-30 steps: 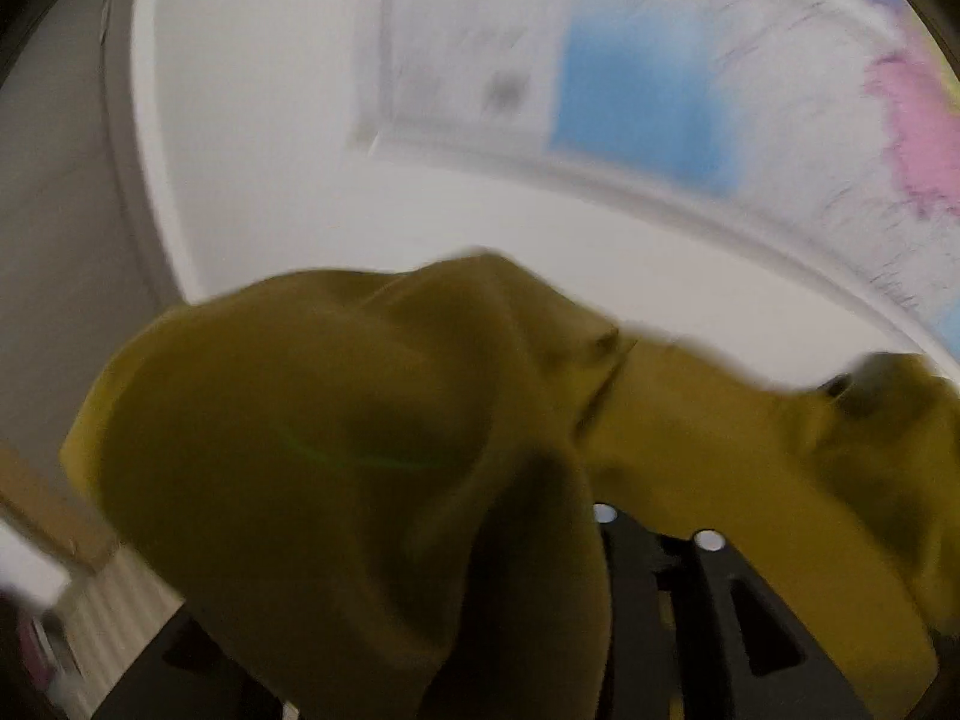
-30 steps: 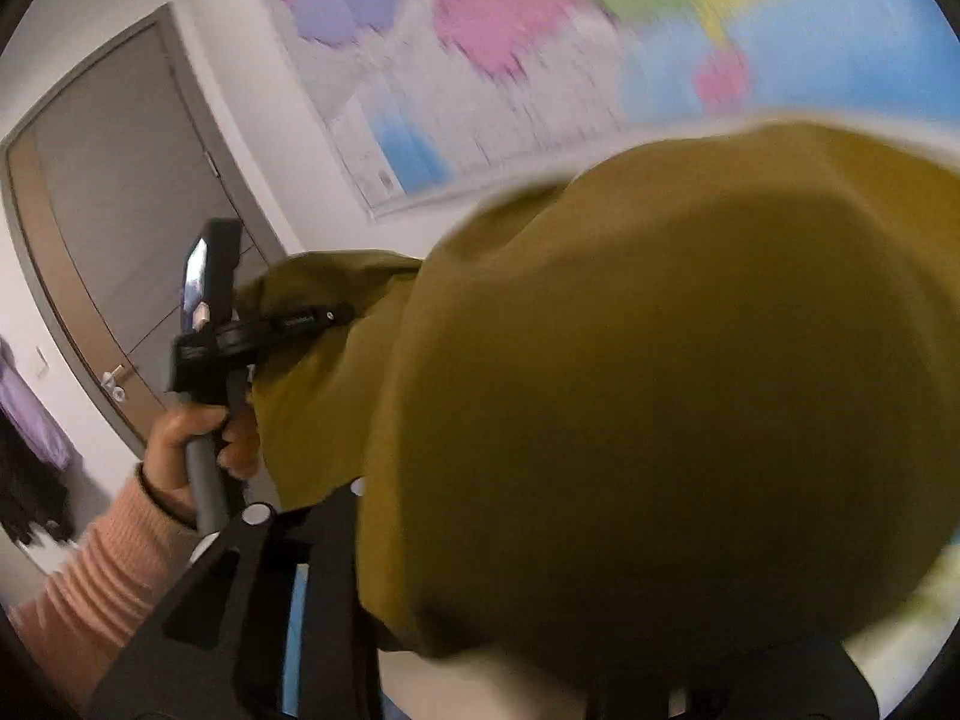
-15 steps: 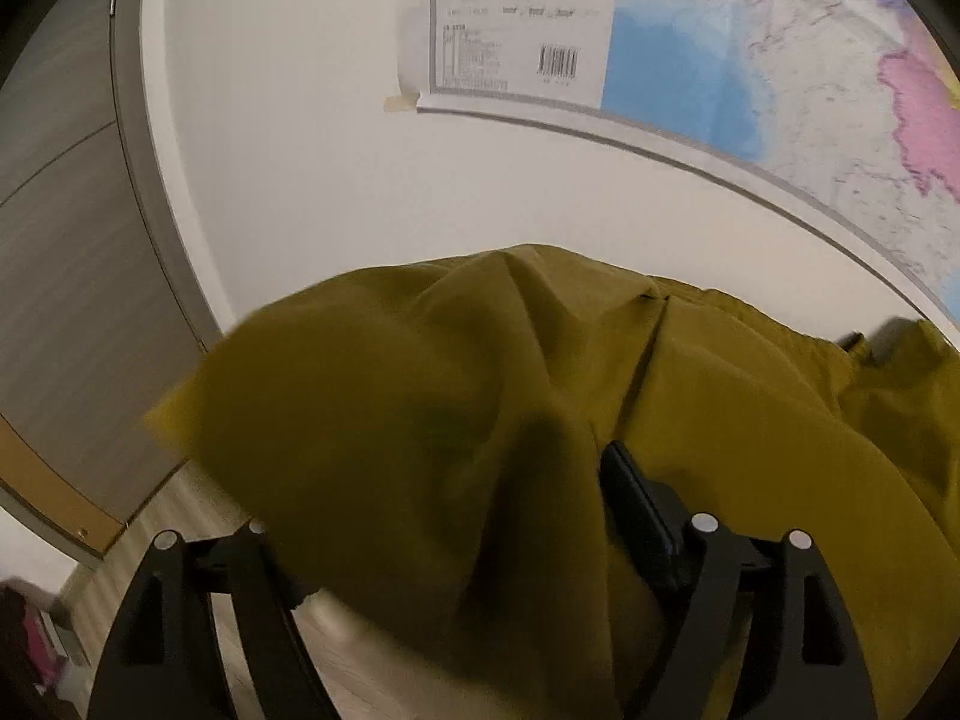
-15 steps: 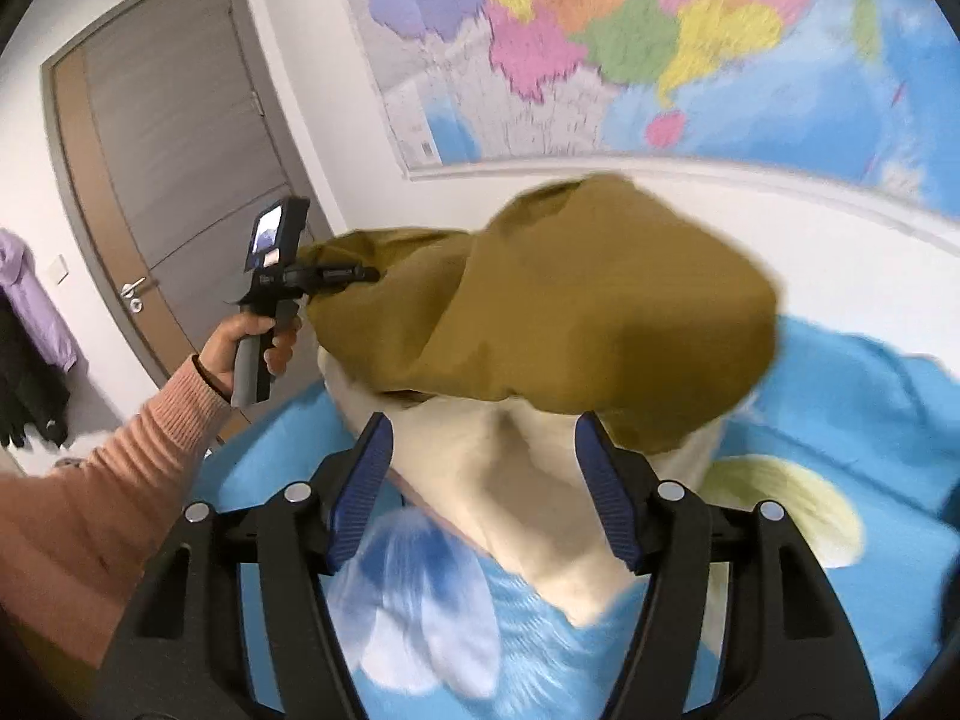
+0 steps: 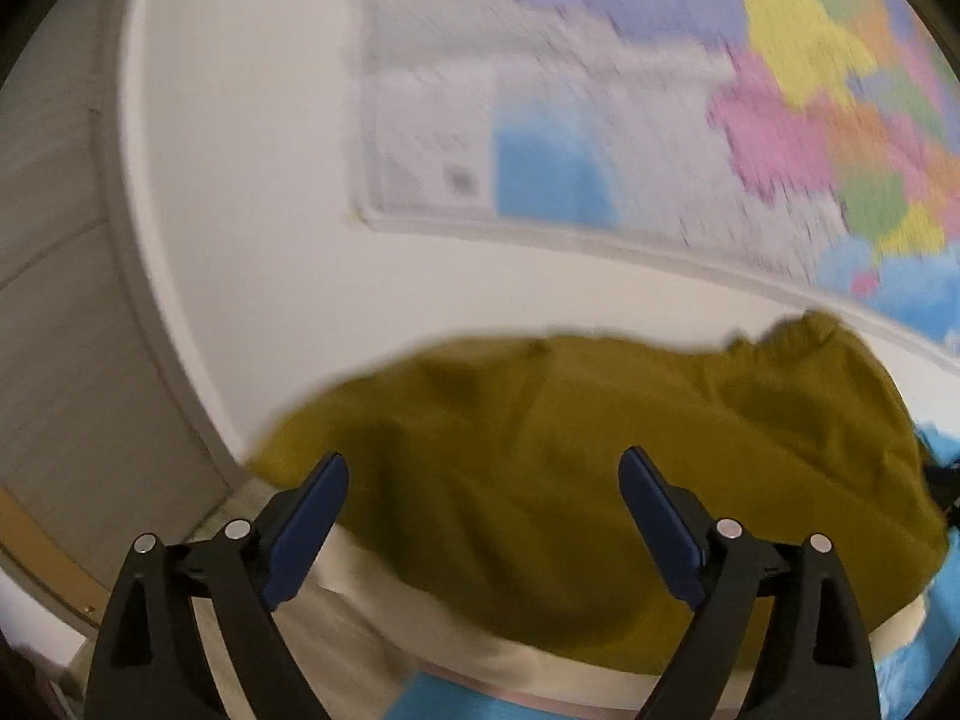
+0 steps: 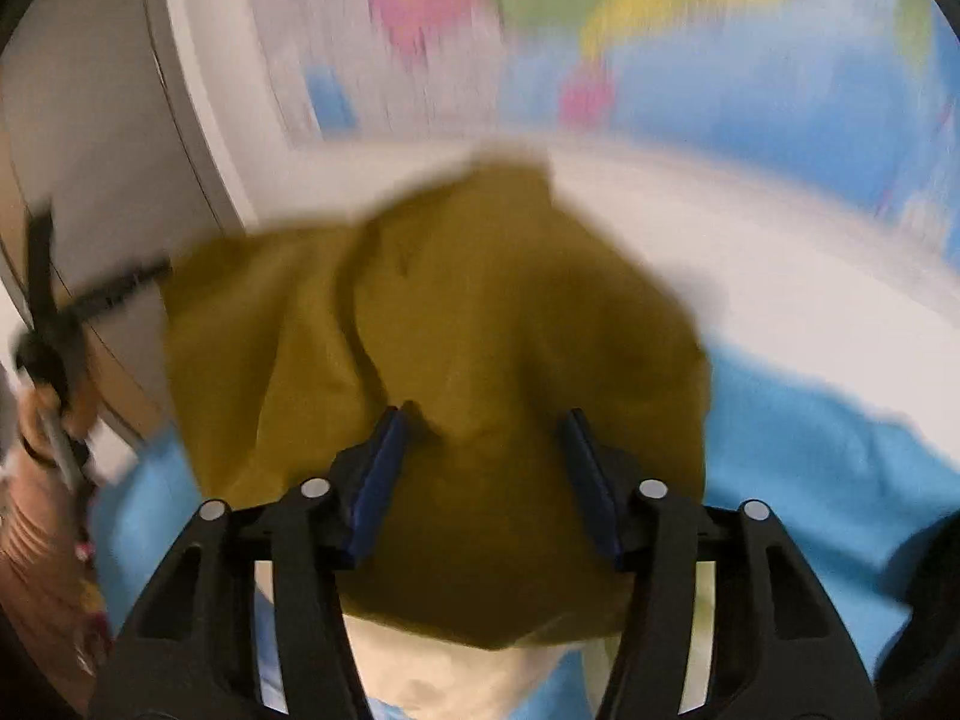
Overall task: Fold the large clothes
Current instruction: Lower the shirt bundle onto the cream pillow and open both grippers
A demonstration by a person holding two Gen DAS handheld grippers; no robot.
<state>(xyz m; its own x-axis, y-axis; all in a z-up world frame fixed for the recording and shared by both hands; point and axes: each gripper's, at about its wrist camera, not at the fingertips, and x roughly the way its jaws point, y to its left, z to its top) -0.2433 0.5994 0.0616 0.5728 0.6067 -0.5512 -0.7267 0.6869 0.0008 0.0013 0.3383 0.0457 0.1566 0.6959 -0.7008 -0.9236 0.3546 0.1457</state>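
1. Left gripper [image 5: 483, 474] has its blue-padded fingers [image 5: 306, 525] spread wide apart, nothing pinched between them; the olive garment [image 5: 570, 450] lies loose just beyond and below the tips.
2. Right gripper [image 6: 486, 450] also stands with its fingers [image 6: 378, 480] parted, the olive garment [image 6: 456, 312] bunched between and over them; whether the pads actually touch the cloth I cannot tell through the blur.
3. That garment is a rumpled mound in front of both grippers, with its cream underside [image 6: 444, 672] showing along the near edge, a pale band in the left view [image 5: 528, 669] too.
4. It hangs over a blue bedsheet [image 6: 810, 468], which shows on either side of the mound.
5. Off to the left in the right view, the person's hand [image 6: 54, 402] in a peach-coloured sleeve grips the other tool's handle; all of it is smeared.
6. Behind, a white wall [image 5: 252, 192] carries a coloured map [image 5: 780, 90], and a grey door [image 5: 54, 300] stands at the far left.
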